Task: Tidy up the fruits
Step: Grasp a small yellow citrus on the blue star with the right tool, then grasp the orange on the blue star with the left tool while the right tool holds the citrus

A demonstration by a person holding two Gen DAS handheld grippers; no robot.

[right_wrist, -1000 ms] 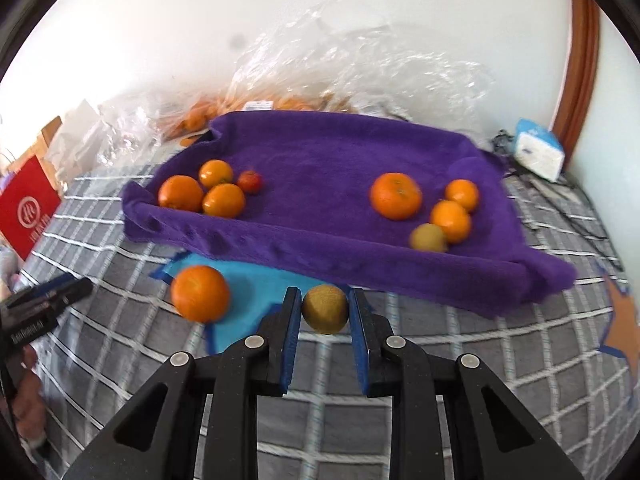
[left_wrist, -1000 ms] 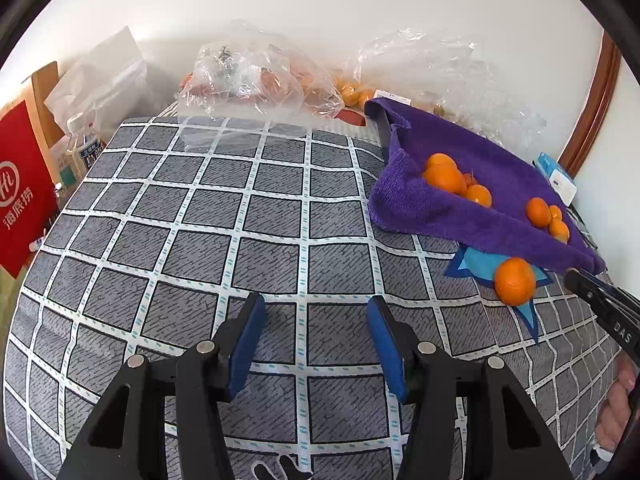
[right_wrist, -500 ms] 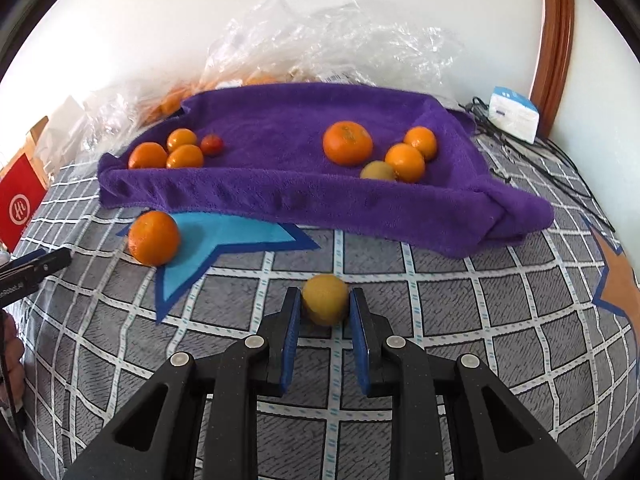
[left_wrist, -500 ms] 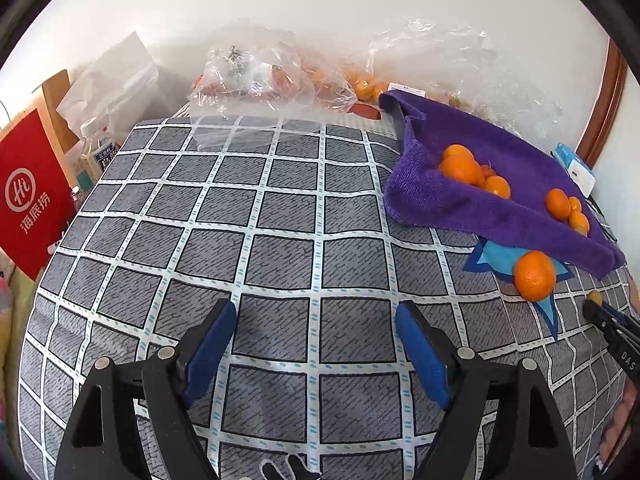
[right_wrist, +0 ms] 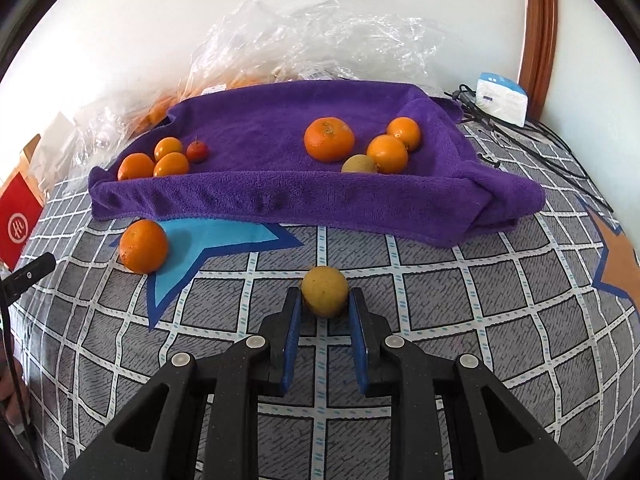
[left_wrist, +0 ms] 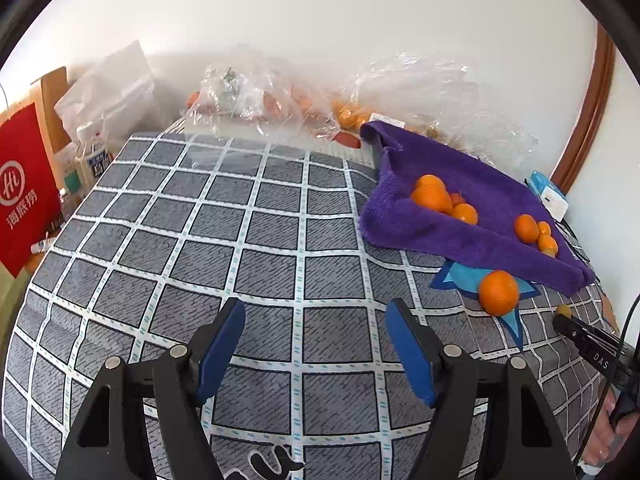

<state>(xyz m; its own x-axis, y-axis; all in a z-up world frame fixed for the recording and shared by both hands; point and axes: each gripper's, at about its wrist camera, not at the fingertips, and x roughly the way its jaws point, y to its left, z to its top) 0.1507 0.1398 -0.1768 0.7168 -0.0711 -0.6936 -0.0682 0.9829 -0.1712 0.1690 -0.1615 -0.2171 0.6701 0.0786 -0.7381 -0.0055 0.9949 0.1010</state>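
Observation:
My right gripper (right_wrist: pixel 324 300) is shut on a small yellow fruit (right_wrist: pixel 325 290), held low over the checked cloth in front of the purple towel (right_wrist: pixel 280 196). On the towel lie two groups of oranges (right_wrist: pixel 329 139), a small red fruit (right_wrist: pixel 197 151) and a yellow-green fruit (right_wrist: pixel 359 164). A loose orange (right_wrist: pixel 143 246) sits on the blue star patch, also in the left wrist view (left_wrist: pixel 499 293). My left gripper (left_wrist: pixel 315 312) hovers over bare cloth; its jaws are closing with nothing between them. The right gripper's tip (left_wrist: pixel 564 316) shows at the right edge.
Clear plastic bags of fruit (left_wrist: pixel 256 104) are heaped against the back wall. A red bag (left_wrist: pixel 24 196) and a bottle (left_wrist: pixel 94 152) stand off the left edge. A white box (right_wrist: pixel 502 98) and black cables (right_wrist: pixel 540 148) lie at the back right.
The right gripper drew back from the towel and sank toward the cloth, still holding the yellow fruit. The left jaws spread wide, then narrowed a little.

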